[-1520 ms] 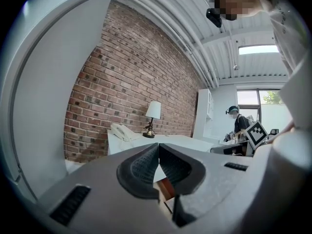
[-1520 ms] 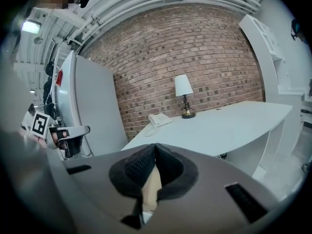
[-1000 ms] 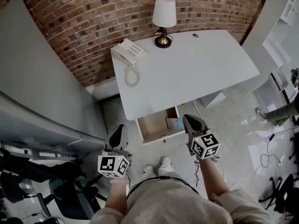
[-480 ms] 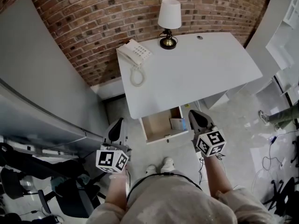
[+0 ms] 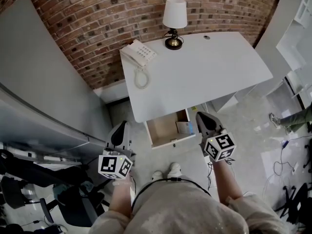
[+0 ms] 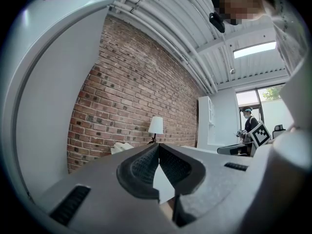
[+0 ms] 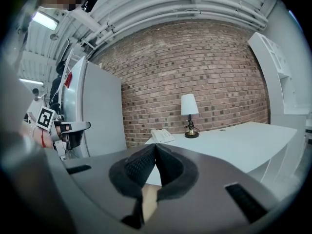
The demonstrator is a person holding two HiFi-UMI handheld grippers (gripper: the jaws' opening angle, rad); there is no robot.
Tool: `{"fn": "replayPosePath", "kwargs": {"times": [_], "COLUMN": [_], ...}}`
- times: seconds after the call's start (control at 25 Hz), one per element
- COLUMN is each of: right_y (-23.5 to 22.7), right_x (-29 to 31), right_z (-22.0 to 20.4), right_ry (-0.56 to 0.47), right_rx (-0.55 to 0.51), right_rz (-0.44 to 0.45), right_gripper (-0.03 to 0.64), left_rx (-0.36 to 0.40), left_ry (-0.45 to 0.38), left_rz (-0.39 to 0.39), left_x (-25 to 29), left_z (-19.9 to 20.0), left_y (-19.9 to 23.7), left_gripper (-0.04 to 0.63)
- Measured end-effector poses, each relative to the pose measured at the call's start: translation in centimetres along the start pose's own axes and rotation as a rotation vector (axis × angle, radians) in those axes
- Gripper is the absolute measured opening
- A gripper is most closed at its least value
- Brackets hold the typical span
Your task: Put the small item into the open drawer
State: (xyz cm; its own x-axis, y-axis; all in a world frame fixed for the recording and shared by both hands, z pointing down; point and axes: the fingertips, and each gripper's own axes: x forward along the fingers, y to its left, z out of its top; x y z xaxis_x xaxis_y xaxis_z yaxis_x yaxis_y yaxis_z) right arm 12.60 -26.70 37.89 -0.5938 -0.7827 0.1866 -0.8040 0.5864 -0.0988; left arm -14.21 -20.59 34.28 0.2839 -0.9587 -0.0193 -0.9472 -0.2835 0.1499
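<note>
Under the front edge of the white desk (image 5: 209, 67) a wooden drawer (image 5: 163, 130) stands pulled open. A small pale box (image 5: 184, 127) lies at the drawer's right end. My left gripper (image 5: 122, 125) hangs left of the drawer over the floor, its jaws closed tip to tip with nothing between them (image 6: 158, 146). My right gripper (image 5: 200, 115) is just right of the drawer, beside the box, also shut and empty (image 7: 156, 146). Both point toward the desk and the brick wall.
A white telephone (image 5: 139, 53) and a table lamp (image 5: 174, 16) stand at the desk's back. A grey partition (image 5: 44, 82) runs along the left, a dark chair (image 5: 68, 199) is at bottom left. Cables (image 5: 287, 155) lie on the floor at right. A person (image 6: 249, 125) stands far off.
The view has shifted slightly. The left gripper has sunk a little lower in the picture and the right one has drifted slightly right; both stay shut, and the box lies in the drawer throughout.
</note>
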Motion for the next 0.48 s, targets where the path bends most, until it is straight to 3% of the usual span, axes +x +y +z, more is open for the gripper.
{"fn": "replayPosePath", "kwargs": {"times": [0.48], "right_y": [0.05], "right_x": [0.39], "right_z": [-0.68], "right_ry": [0.004], "right_rx": [0.018], "right_rz": [0.000], "right_gripper": [0.005], "left_rx": [-0.003], "left_ry": [0.000], "left_rz": [0.013], "left_x": [0.03], "left_z": [-0.32], "left_y": [0.76], "left_gripper": [0.005]}}
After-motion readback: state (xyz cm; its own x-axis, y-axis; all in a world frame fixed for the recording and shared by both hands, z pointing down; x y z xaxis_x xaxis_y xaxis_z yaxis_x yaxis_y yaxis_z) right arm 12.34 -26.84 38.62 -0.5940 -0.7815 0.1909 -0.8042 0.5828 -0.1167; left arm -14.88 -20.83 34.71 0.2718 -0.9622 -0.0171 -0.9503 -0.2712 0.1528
